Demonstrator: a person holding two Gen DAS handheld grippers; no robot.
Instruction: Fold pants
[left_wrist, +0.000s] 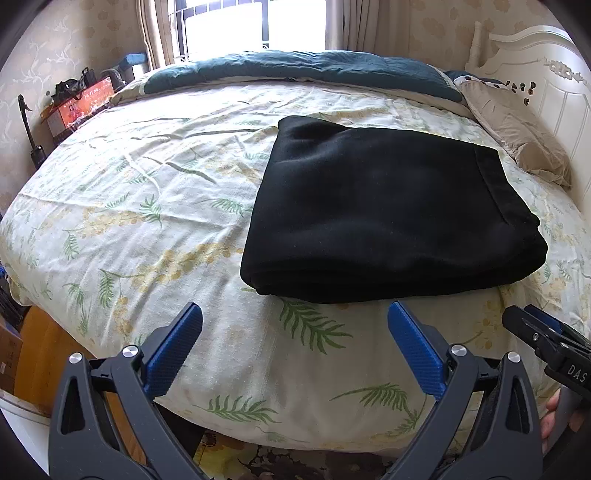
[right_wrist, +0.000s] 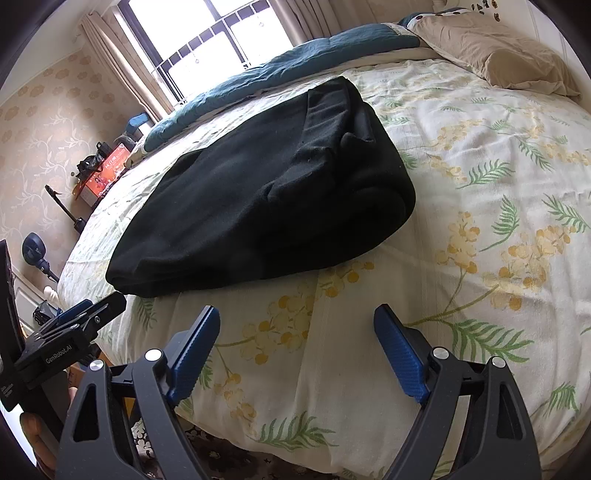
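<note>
Two grippers: your left gripper (left_wrist: 295, 314) and right gripper (right_wrist: 297, 317) both have jaws apart, holding nothing.
Pants: folded black fleece pants (left_wrist: 388, 210) lie flat on floral cream bedsheet (left_wrist: 147, 206), just beyond both grippers.

Black pants (left_wrist: 388, 206), folded, flat

the black pants (right_wrist: 266, 195) lie folded into a thick bundle on the floral bedspread (right_wrist: 480, 221), toward the bed's near edge. the right gripper (right_wrist: 295, 325) hovers just short of them with blue fingers (right_wrist: 397, 350) spread wide, holding nothing. the left gripper (right_wrist: 92, 314) shows at the bed's left edge. a tan pillow (right_wrist: 498, 48) lies at the far right corner.
</note>
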